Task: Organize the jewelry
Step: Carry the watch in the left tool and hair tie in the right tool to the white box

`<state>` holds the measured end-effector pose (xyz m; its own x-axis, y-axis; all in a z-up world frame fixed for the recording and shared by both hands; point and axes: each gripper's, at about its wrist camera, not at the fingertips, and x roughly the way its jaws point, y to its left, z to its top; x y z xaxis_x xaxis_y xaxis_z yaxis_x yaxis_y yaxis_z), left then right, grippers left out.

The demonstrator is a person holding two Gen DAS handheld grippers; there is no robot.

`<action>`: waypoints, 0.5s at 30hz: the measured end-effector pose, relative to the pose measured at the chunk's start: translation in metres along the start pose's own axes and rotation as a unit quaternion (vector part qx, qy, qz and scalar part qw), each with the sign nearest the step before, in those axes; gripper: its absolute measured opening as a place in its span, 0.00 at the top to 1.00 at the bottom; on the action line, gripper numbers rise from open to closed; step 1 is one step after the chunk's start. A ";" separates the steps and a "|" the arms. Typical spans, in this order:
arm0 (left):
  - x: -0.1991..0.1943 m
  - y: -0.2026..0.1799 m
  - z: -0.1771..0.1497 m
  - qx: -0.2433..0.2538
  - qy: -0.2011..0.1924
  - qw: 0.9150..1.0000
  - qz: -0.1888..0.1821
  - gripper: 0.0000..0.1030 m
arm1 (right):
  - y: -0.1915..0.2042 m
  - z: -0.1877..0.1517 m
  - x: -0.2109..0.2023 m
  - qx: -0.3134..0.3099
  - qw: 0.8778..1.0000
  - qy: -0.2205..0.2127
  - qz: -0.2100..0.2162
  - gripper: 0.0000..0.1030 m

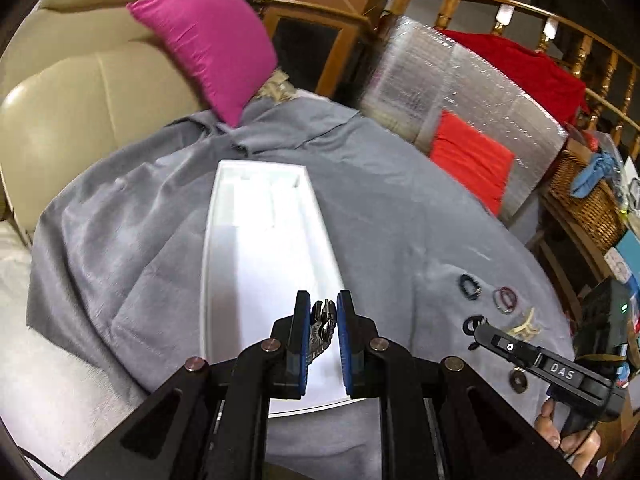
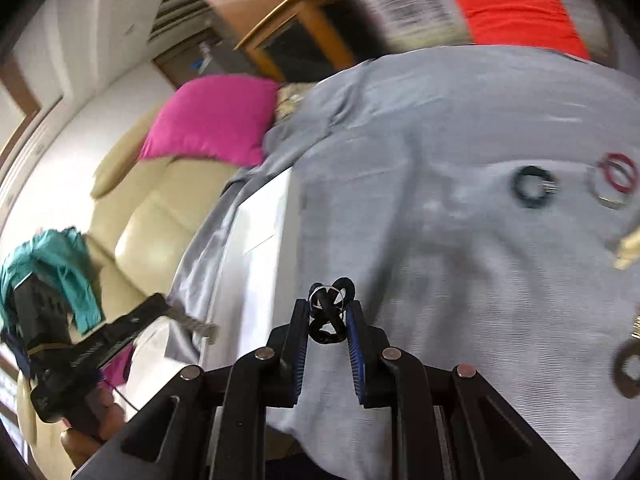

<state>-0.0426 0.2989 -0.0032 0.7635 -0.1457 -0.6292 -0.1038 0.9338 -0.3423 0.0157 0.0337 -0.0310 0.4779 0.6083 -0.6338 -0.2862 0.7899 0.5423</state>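
My left gripper [image 1: 323, 312] is shut on a dark metal hair clip [image 1: 322, 326] and hangs over the near end of a long white tray [image 1: 256, 248] that lies on a grey cloth [image 1: 400, 208]. In the right wrist view my right gripper [image 2: 331, 314] is shut on a black twisted hair tie [image 2: 331, 316] above the grey cloth [image 2: 460, 280], just right of the white tray [image 2: 260, 248]. The left gripper [image 2: 200, 326] shows at the left of that view with the clip at its tip. The right gripper [image 1: 478, 330] shows at the right of the left wrist view.
On the cloth to the right lie a black tie [image 1: 469, 286], a red and dark ring pair [image 1: 505, 300], a cream claw clip [image 1: 524, 328] and a brown ring [image 1: 518, 380]. A beige sofa [image 1: 80, 112] with a pink cushion [image 1: 208, 44] stands behind; a wicker basket [image 1: 584, 200] is at right.
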 end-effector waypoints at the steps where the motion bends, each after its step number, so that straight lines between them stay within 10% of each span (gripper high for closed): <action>1: 0.003 0.005 -0.002 -0.004 0.007 1.000 0.000 0.87 | 0.006 0.000 0.006 -0.004 1.000 0.007 0.005 0.80; 15: 0.030 0.032 -0.022 -0.008 0.069 0.996 0.050 0.87 | 0.085 0.019 0.109 -0.024 0.992 0.111 0.049 0.80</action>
<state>-0.0370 0.3177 -0.0482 0.6534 -0.0970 -0.7507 -0.1854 0.9410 -0.2830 0.0596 0.1652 -0.0434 0.2529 0.6801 -0.6881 -0.3635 0.7259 0.5839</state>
